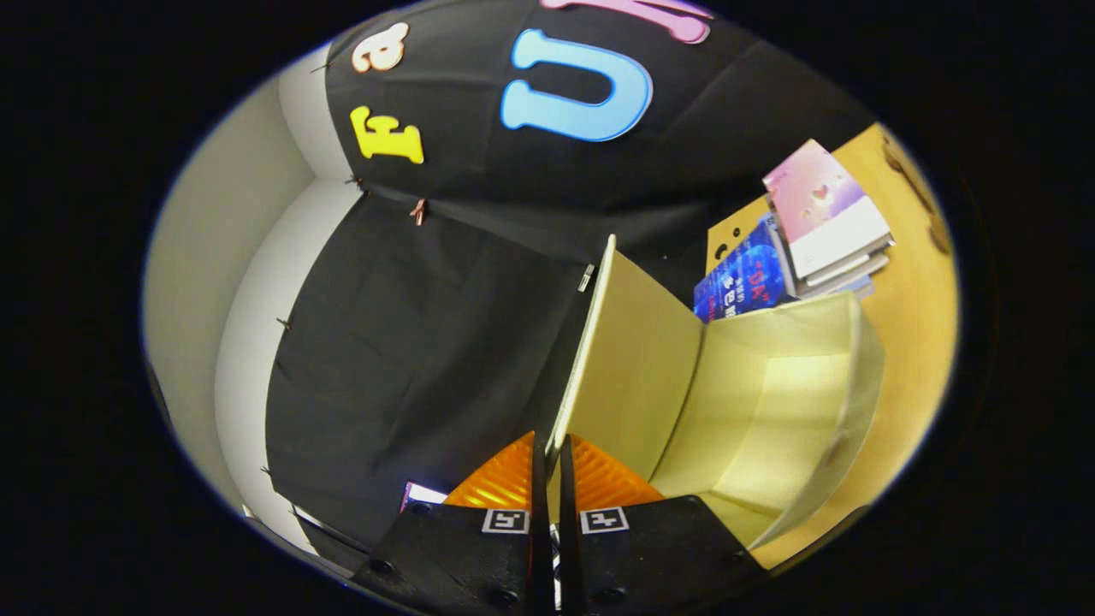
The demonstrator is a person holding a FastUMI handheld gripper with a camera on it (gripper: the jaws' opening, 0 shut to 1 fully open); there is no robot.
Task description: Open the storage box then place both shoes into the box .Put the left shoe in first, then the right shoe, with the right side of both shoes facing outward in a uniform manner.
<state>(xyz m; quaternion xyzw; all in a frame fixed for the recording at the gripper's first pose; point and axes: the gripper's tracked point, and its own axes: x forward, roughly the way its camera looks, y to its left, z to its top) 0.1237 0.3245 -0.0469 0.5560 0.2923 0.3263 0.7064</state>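
We grasp the storage box [770,402] lid [637,359] in our hand-held gripper [553,466], swinging it open; next we release it and fetch the left shoe.

Black cloth wall [411,342] hangs across the far side of the booth, creased and fastened with small clips along its left edge. To its left stands a plain white wall panel [192,282], smooth and evenly lit. On the right lies a yellow wooden tabletop [911,325] under warm light, and at its far end rests a slanted stack of books [825,222] with pink, white and blue covers.
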